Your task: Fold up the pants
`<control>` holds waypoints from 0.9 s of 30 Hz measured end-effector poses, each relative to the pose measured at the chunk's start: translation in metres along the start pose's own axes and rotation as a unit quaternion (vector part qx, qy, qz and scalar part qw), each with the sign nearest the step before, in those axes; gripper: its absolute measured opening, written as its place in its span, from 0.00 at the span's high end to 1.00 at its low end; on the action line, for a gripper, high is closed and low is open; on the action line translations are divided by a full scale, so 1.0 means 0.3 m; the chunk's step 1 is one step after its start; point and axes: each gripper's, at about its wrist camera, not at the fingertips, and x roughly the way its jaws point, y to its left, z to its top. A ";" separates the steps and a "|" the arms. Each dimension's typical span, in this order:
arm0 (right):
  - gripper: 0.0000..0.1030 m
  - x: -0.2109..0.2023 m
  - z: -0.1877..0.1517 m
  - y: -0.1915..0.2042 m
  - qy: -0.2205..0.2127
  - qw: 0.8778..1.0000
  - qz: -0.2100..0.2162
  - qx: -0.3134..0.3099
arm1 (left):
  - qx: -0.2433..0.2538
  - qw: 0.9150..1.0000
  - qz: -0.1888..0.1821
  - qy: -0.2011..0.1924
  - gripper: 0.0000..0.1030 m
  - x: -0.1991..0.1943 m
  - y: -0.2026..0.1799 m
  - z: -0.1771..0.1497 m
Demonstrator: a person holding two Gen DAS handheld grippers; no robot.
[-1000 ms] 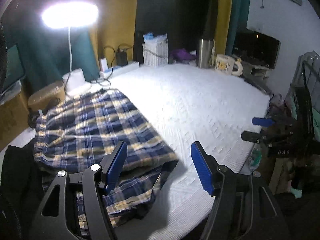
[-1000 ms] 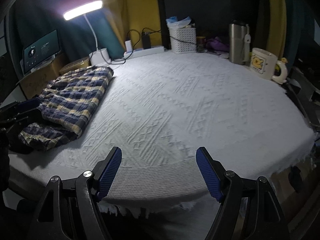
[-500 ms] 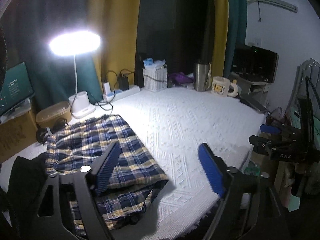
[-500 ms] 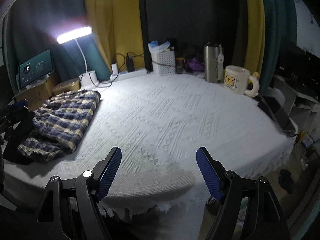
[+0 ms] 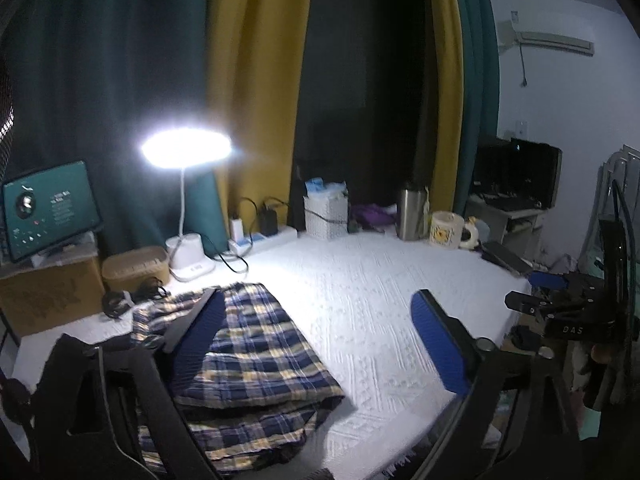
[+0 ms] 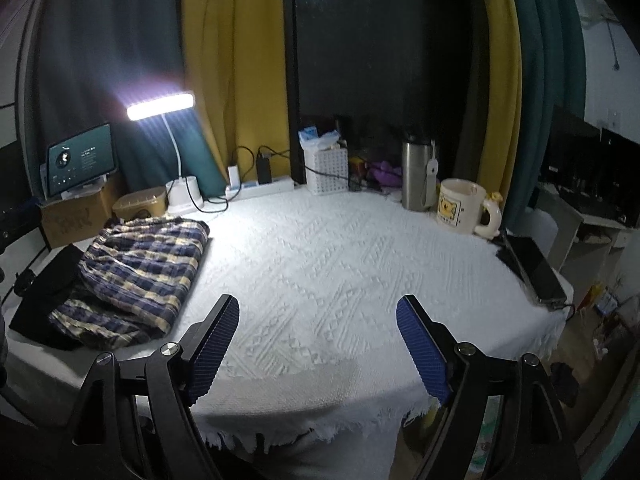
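Observation:
The blue-and-yellow plaid pants [image 5: 256, 360] lie folded in a loose stack at the left end of the white textured cloth [image 5: 360, 300]; in the right wrist view the pants [image 6: 140, 272] rest partly on a black garment [image 6: 44, 292]. My left gripper [image 5: 316, 304] hovers above the pants' right edge, its jaws opening wide with nothing between them. My right gripper [image 6: 318, 308] hangs over the cloth's near edge, its jaws opening, and nothing is between them either. The right gripper [image 5: 548, 280] also shows at the far right of the left wrist view.
A lit desk lamp [image 5: 186, 152], power strip [image 6: 260, 188], white basket [image 6: 326, 172], steel flask [image 6: 416, 176] and mug [image 6: 460, 206] line the back. A dark phone [image 6: 536, 268] lies at the right edge. A lit screen [image 5: 50, 208] sits on a box at left.
Both grippers have risen and drawn back from the table, so more of the room shows. The left jaws have spread wider. The pants lie as before.

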 end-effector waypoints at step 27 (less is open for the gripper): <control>0.01 -0.154 0.192 0.253 -0.086 0.995 0.021 -0.041 | -0.013 0.990 0.115 -0.081 0.01 -0.206 0.126 0.046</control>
